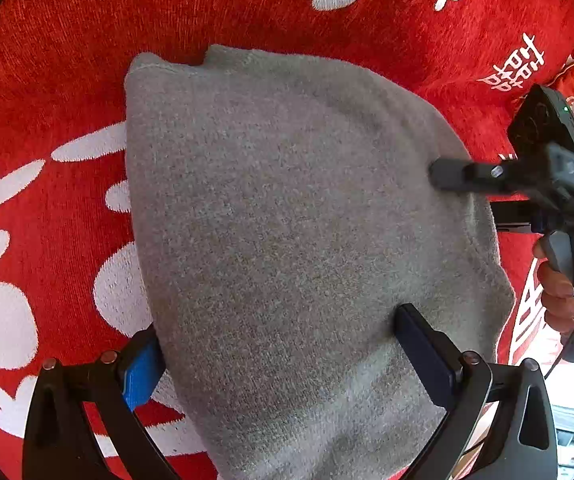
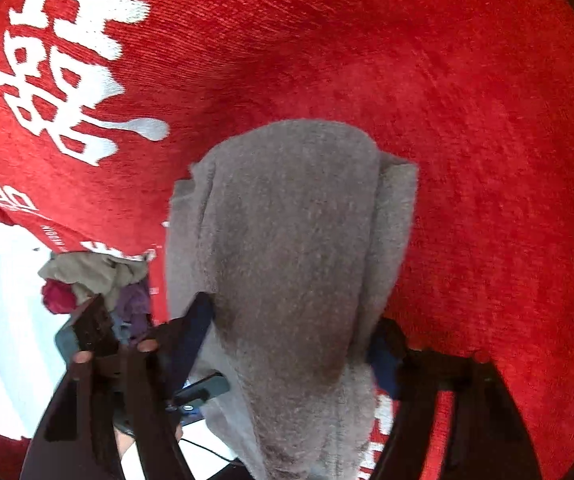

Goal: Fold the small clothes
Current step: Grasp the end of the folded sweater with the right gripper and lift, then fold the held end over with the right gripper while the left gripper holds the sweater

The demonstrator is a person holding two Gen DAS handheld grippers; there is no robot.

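A grey fleece garment (image 1: pixel 287 220) lies folded on the red cloth (image 1: pixel 47 80) with white characters. My left gripper (image 1: pixel 279 344) has its jaws spread wide around the garment's near end, one finger under the cloth edge and one pressing on top. My right gripper (image 1: pixel 447 178) shows in the left wrist view at the garment's right edge, one finger on top and one below. In the right wrist view the garment (image 2: pixel 295 240) runs between the right gripper (image 2: pixel 291 344) fingers, which straddle its near end.
A pile of other small clothes (image 2: pixel 95 280), olive, red and purple, lies past the red cloth's edge at left. A hand (image 1: pixel 563 284) holds the right gripper's handle. White surfaces show beyond the cloth edges.
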